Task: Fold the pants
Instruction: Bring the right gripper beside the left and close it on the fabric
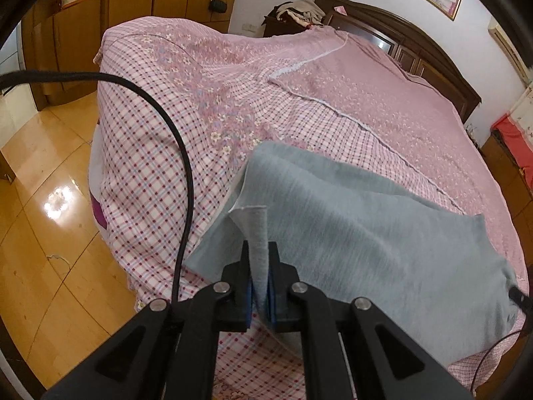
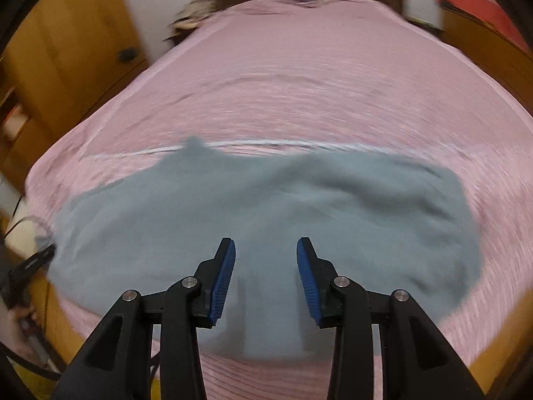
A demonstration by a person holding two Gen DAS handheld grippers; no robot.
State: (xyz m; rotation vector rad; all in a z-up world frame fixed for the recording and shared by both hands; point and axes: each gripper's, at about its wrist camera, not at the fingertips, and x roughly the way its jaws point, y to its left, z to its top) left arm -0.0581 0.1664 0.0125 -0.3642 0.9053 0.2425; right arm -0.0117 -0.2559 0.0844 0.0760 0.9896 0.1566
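Observation:
Grey pants (image 1: 383, 233) lie spread across the near part of a pink bed. In the left wrist view my left gripper (image 1: 259, 250) is shut on a pinched corner of the grey fabric, which stands up between the blue pads. The right wrist view is blurred by motion; it shows the same pants (image 2: 266, 206) as a wide grey patch. My right gripper (image 2: 266, 250) hangs just above the cloth with its jaws apart and nothing between the blue pads (image 2: 224, 276). The left gripper (image 2: 31, 265) appears at the far left edge of that view, holding the cloth's end.
The bed carries a pink floral and checked cover (image 1: 160, 166) and a dark wooden headboard (image 1: 416, 33) at the far end. Glossy wooden floor (image 1: 43, 183) lies to the left. Wooden wardrobes (image 2: 66, 40) stand beside the bed. A black cable (image 1: 186, 153) arcs over the cover.

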